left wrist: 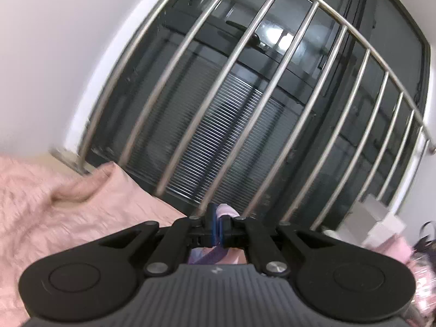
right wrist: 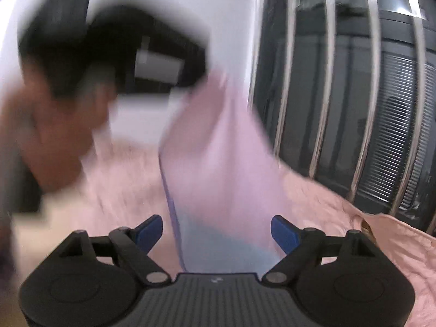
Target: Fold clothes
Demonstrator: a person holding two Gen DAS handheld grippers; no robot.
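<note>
A light pink garment (right wrist: pixel 218 147) with a purple-edged hem hangs upright above the pink bedspread (right wrist: pixel 340 226). In the right wrist view its top corner runs up to the blurred black body of my left gripper (right wrist: pixel 114 35), which a hand (right wrist: pixel 51 128) holds. My left gripper (left wrist: pixel 218 216) is shut on the garment; a small pink fold (left wrist: pixel 227 209) pokes out past its blue pads, and more cloth (left wrist: pixel 209 256) shows below them. My right gripper (right wrist: pixel 217 222) stands wide open. The garment's lower part hangs between its blue pads (right wrist: pixel 150 231), which do not touch it.
A dark window with steel bars (left wrist: pixel 245 95) stands close behind the bed. A white wall (left wrist: pixel 54 54) lies to its left. The fluffy pink bedspread (left wrist: pixel 54 204) covers the bed, and white boxes (left wrist: pixel 373 218) sit at the right by the bars.
</note>
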